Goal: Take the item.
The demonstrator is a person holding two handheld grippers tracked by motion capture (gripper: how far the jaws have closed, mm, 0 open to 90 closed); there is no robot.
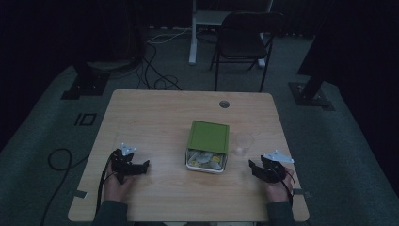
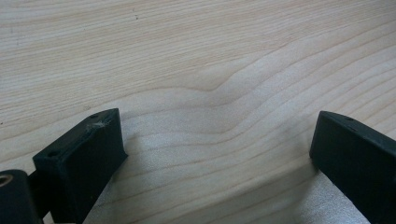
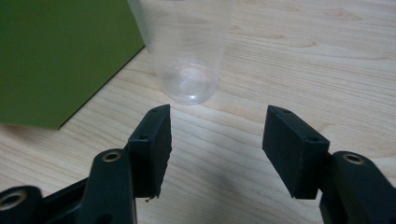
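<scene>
A green box (image 1: 207, 145) sits mid-table, its lid slid back so that several packets (image 1: 204, 159) show at its near end. A clear plastic cup (image 1: 244, 144) stands upright just right of the box. In the right gripper view the cup (image 3: 187, 51) is close ahead of my right gripper (image 3: 216, 122), whose jaws are apart with nothing between them; the green box wall (image 3: 60, 60) is at the left. My right gripper (image 1: 256, 168) rests near the front right. My left gripper (image 1: 141, 165) lies at the front left, open over bare wood (image 2: 215, 70).
The wooden table (image 1: 155, 113) has a cable hole (image 1: 224, 104) at the back. A black chair (image 1: 244, 40) and a white stand (image 1: 200, 28) are on the floor beyond it, with cables (image 1: 155, 75) at the left. Both hands sit near the front edge.
</scene>
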